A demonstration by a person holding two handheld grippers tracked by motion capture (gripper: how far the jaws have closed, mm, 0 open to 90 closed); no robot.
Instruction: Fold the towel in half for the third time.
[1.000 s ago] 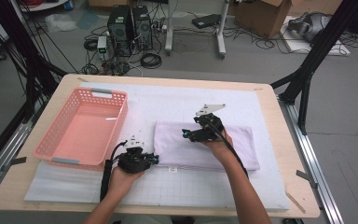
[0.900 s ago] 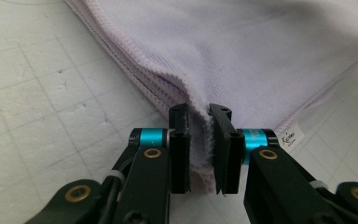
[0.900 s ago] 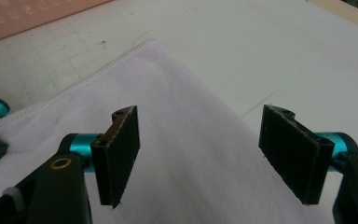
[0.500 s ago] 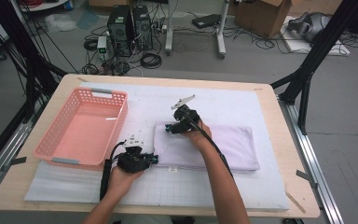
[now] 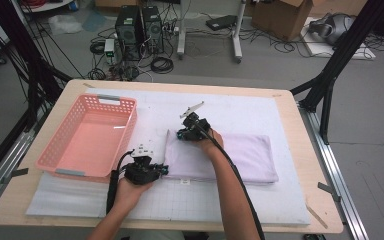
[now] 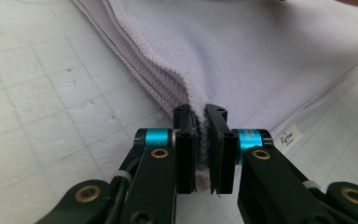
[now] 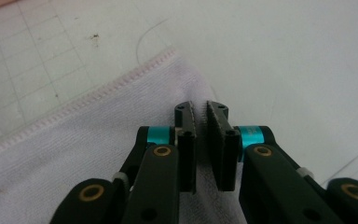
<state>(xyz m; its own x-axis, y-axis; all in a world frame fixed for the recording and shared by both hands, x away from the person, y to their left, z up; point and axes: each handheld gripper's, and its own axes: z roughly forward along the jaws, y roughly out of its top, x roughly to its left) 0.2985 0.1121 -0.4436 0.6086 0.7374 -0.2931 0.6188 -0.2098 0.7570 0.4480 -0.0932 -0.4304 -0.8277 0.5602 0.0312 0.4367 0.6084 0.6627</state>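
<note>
I see the folded lilac towel point(image 5: 220, 155) lying flat on the white mat point(image 5: 260, 200) near the middle of the desk point(image 5: 315, 220), with the pink basket point(image 5: 87, 137) at its 9 o'clock, just apart from it. My left gripper point(image 5: 161, 170) sits at the towel's 8 o'clock corner, the left hand point(image 5: 130, 187) low behind it and the forearm running in from 6 o'clock; in the left gripper view its fingers point(image 6: 186, 140) are pinched tight on the towel's layered edge, cloth squeezed between them. My right gripper point(image 5: 180, 134) rests at the towel's 10 o'clock corner, the right forearm stretched diagonally across the cloth from 5 o'clock, wrist bent down. Its fingers point(image 7: 189, 140) have just been closing and now stand narrow over the towel's corner hem; whether cloth is caught between them I cannot tell.
</note>
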